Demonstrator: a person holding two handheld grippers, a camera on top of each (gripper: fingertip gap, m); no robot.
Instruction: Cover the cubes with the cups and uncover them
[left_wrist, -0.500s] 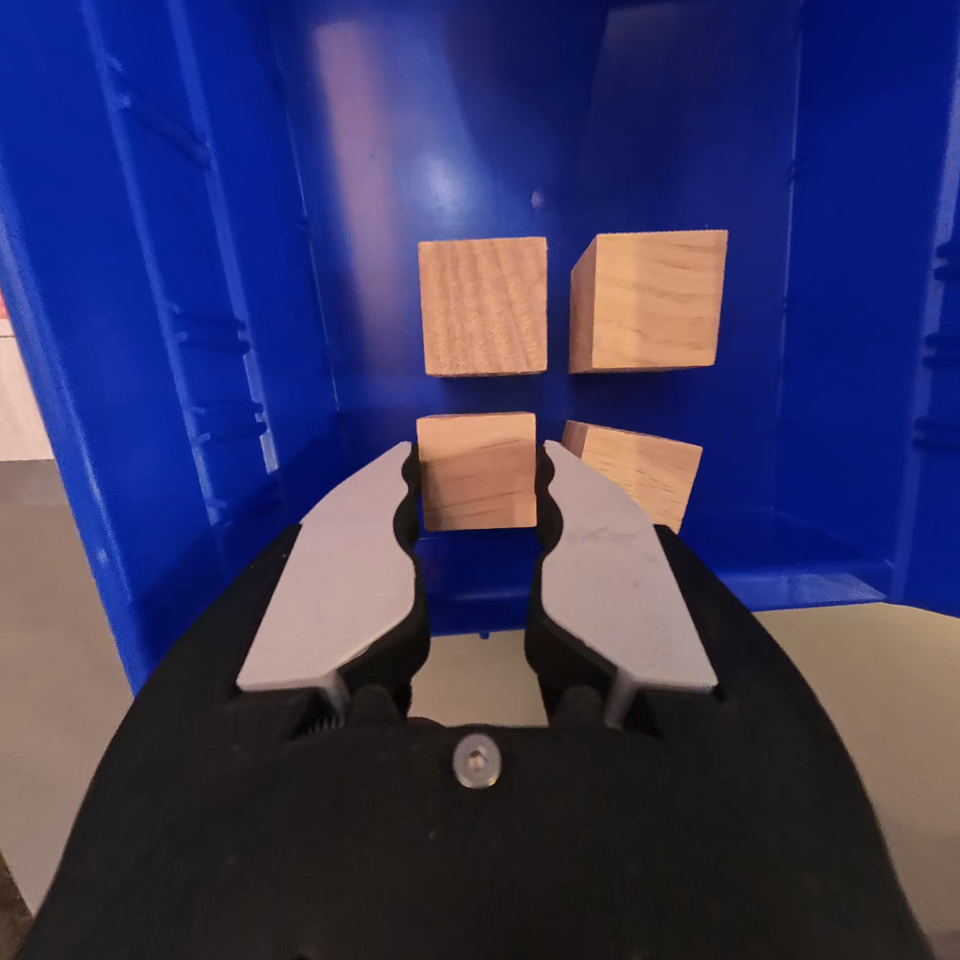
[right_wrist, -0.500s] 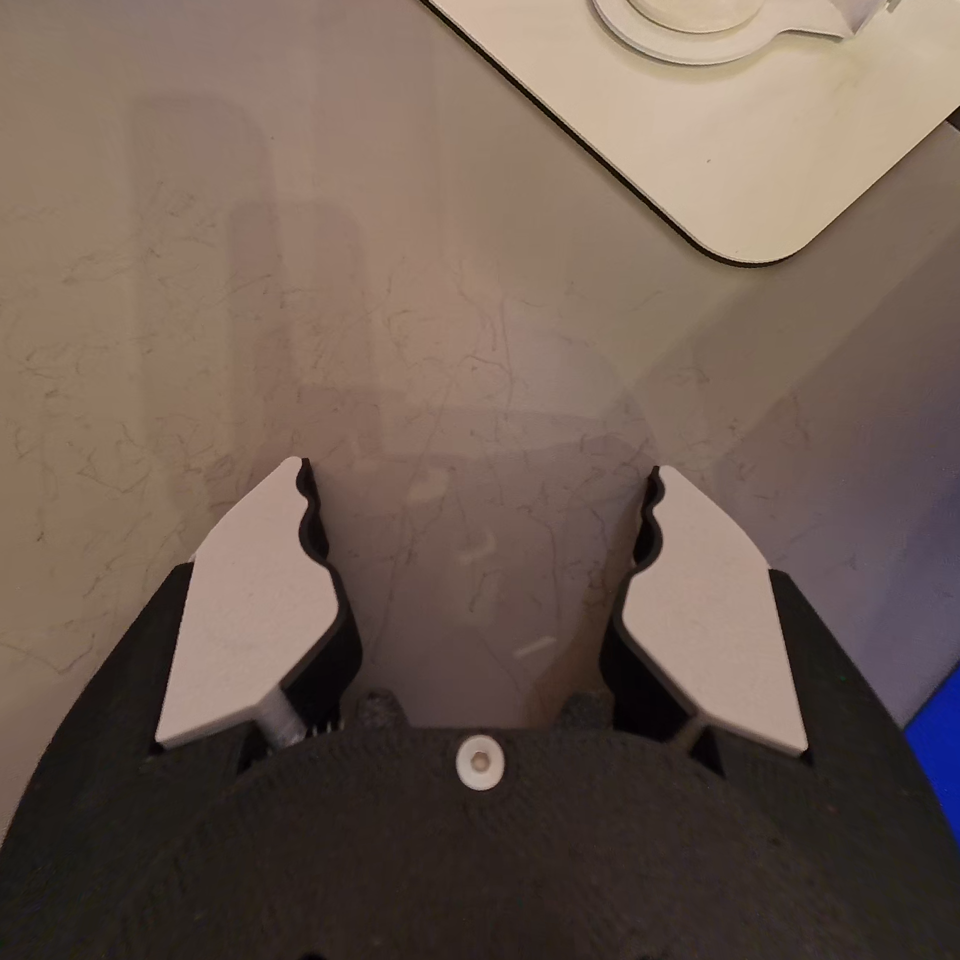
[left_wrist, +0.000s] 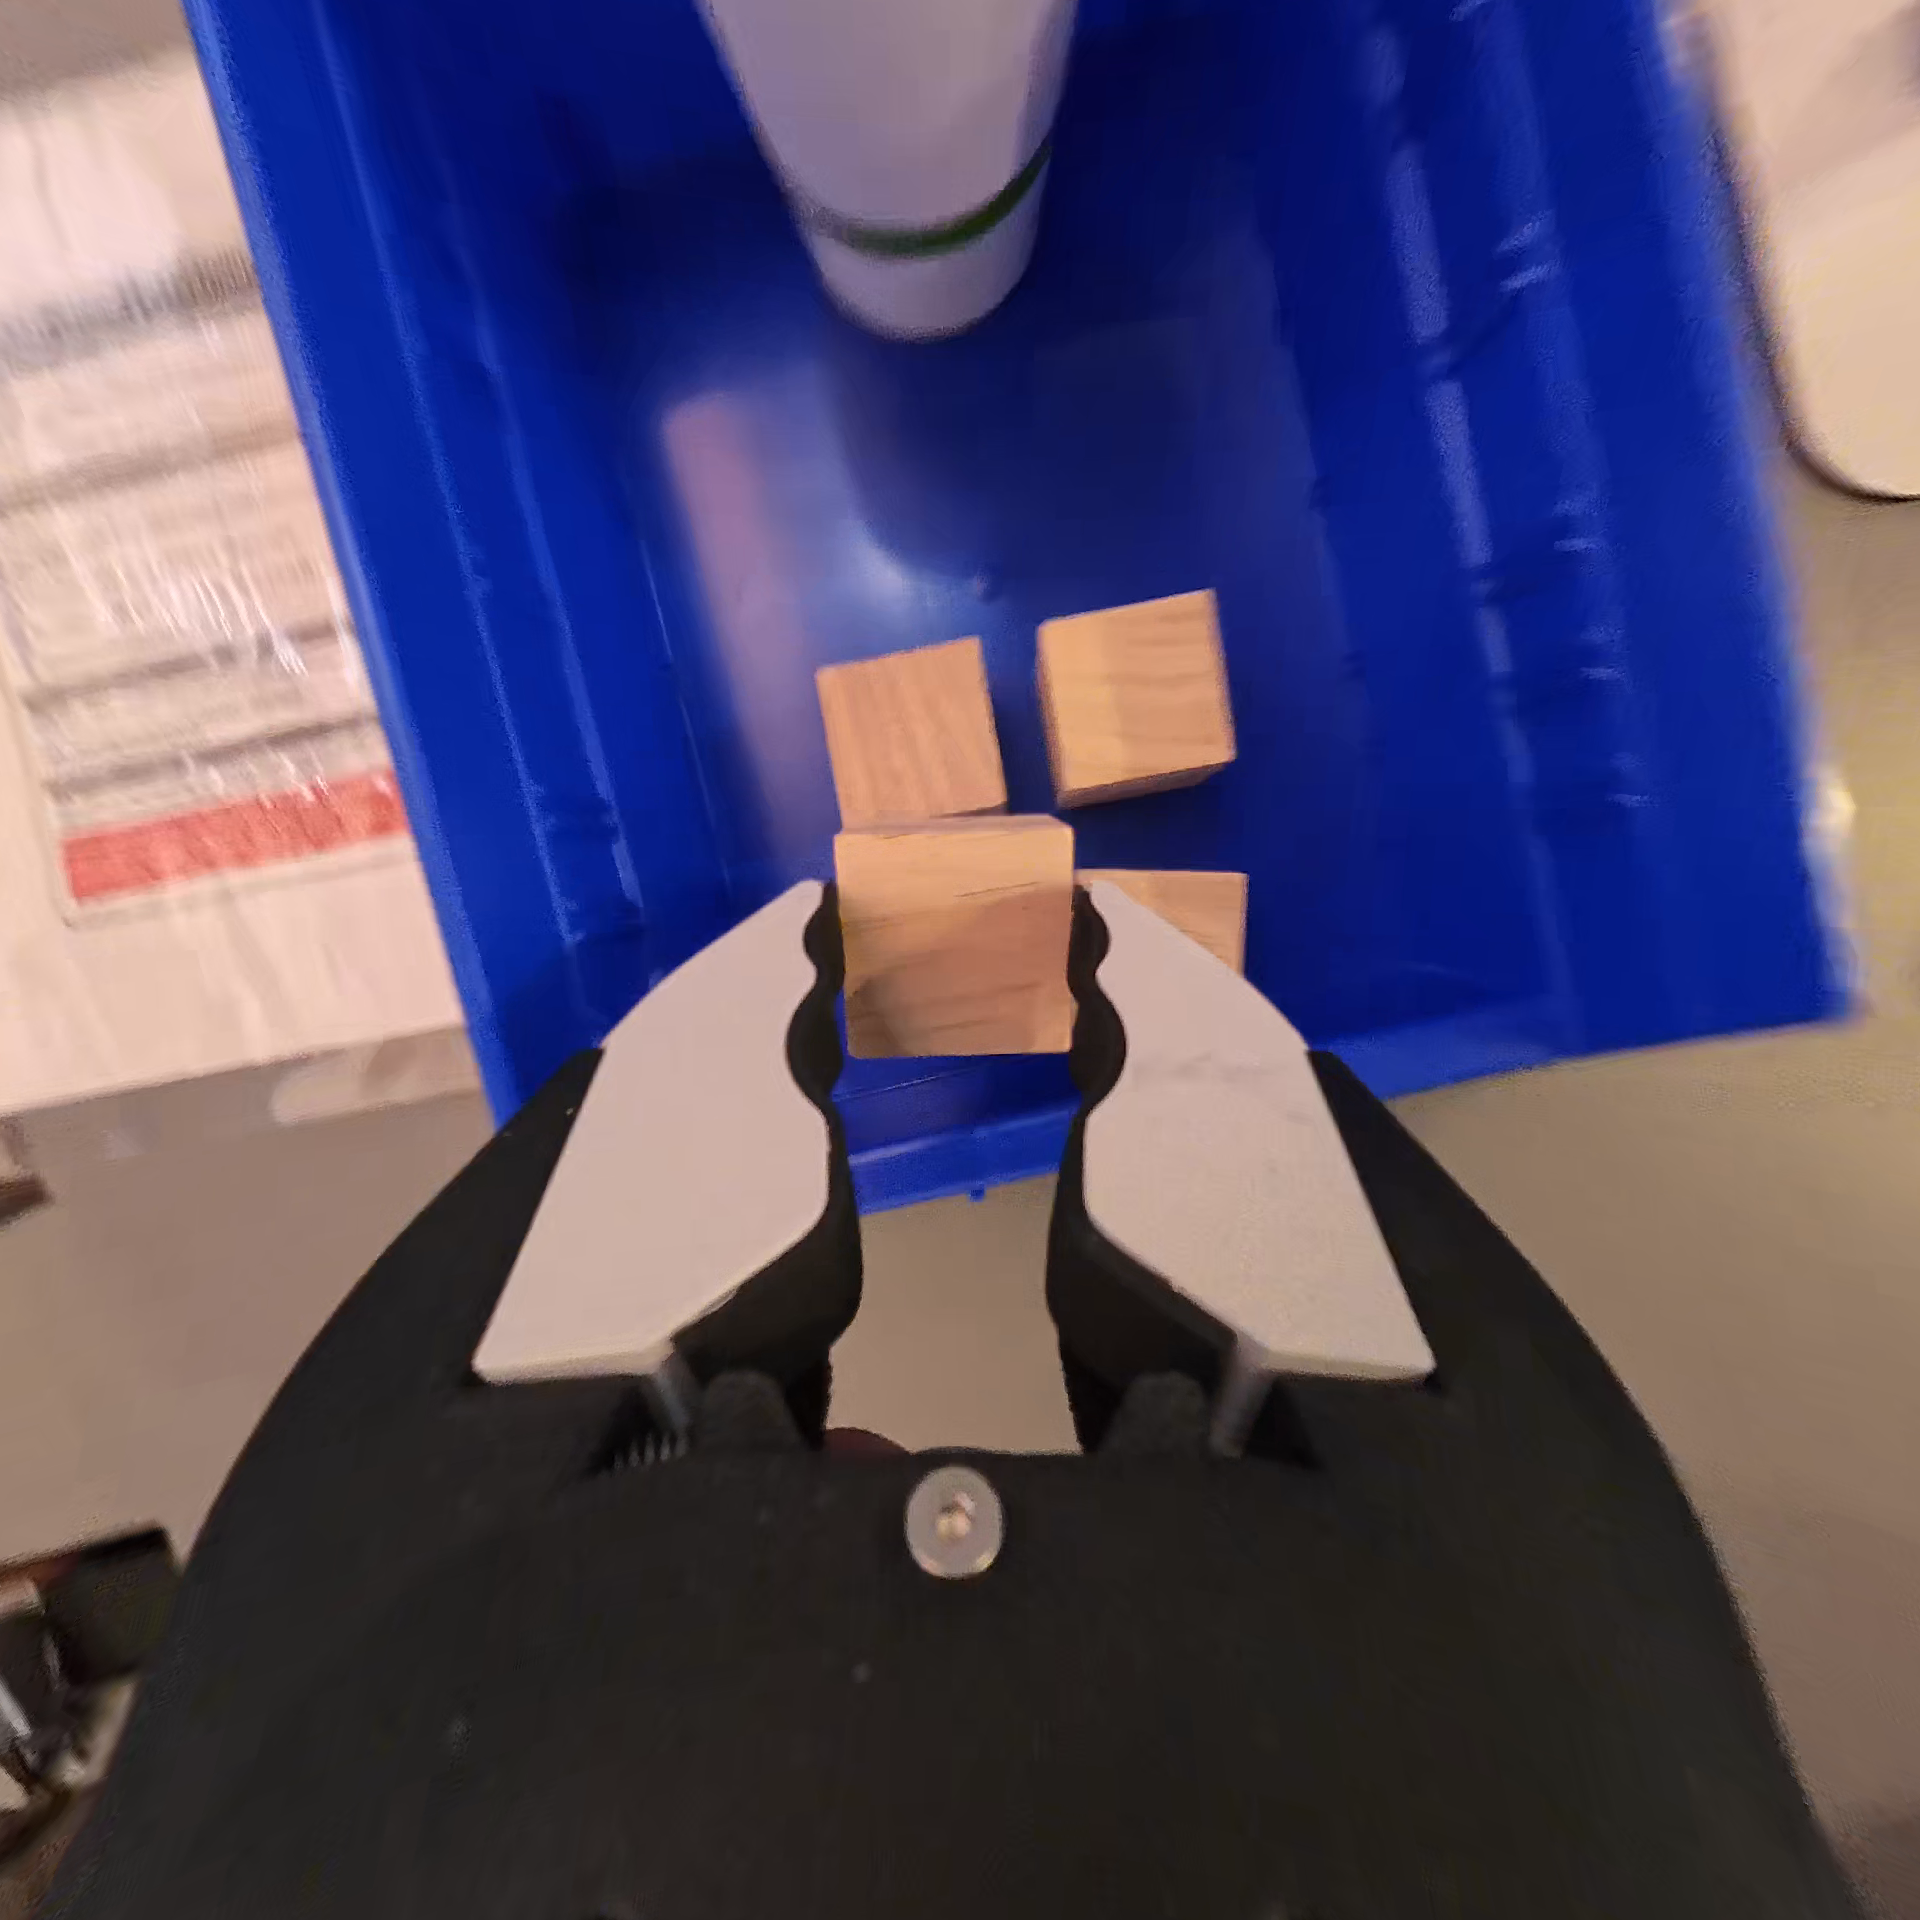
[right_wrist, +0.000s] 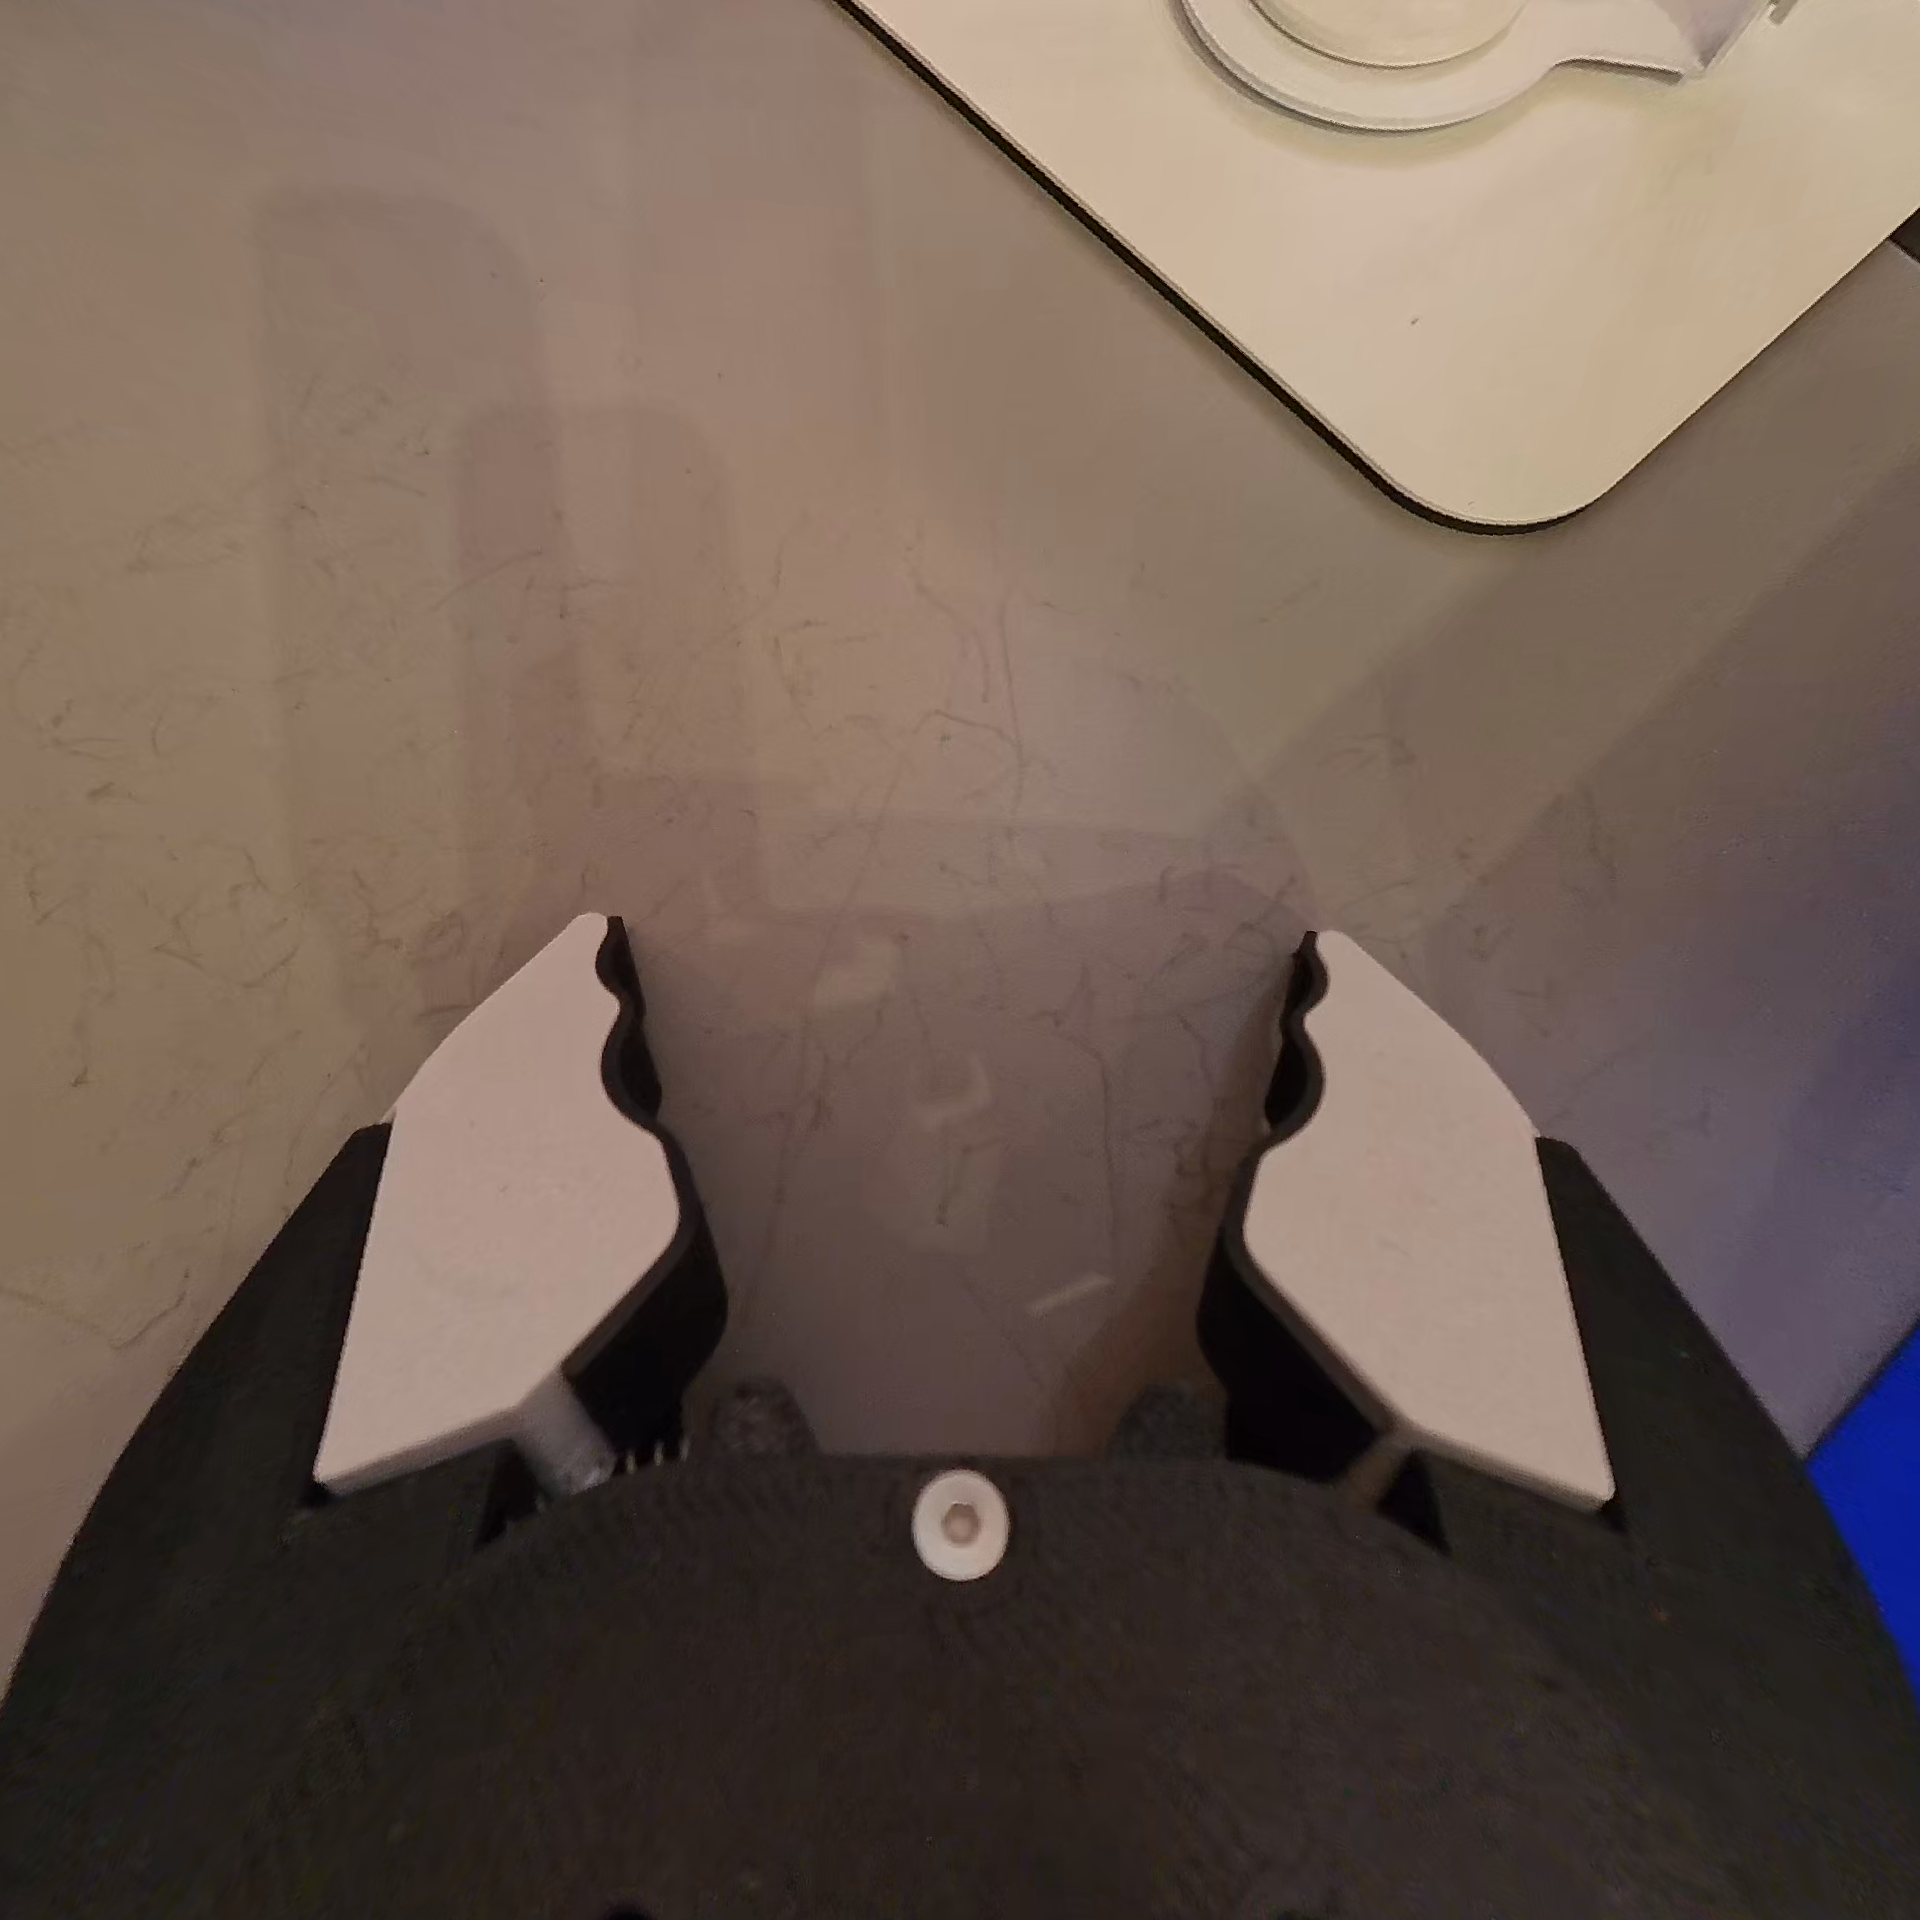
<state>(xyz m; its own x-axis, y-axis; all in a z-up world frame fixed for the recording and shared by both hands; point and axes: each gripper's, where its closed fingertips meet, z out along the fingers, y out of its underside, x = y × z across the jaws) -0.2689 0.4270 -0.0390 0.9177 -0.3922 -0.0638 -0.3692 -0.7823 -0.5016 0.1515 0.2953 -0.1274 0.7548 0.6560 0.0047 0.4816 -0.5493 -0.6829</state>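
The left gripper (left_wrist: 954, 935) is holding a wooden cube (left_wrist: 954, 935) between its jaws, which are pressing narrowly against the cube's two sides, just above the near end of a blue plastic bin (left_wrist: 1558, 727). Three more wooden cubes are lying on the bin floor: one far-left (left_wrist: 909, 722), one far-right (left_wrist: 1132, 694), and one at the near right (left_wrist: 1195, 914), partly hidden behind the gripper's finger. At the far end of the bin a white paper cup with a green band (left_wrist: 914, 177) is showing, blurred; whether it is one cup or a stack cannot be told.

The right gripper (right_wrist: 956, 935) is hovering with jaws standing wide and empty over a pale scratched tabletop (right_wrist: 520, 623), near a white board (right_wrist: 1507, 291) at the far right.

Judging from this, the task is only beginning: no cube is sitting under a cup, and every covering and uncovering is left to do.
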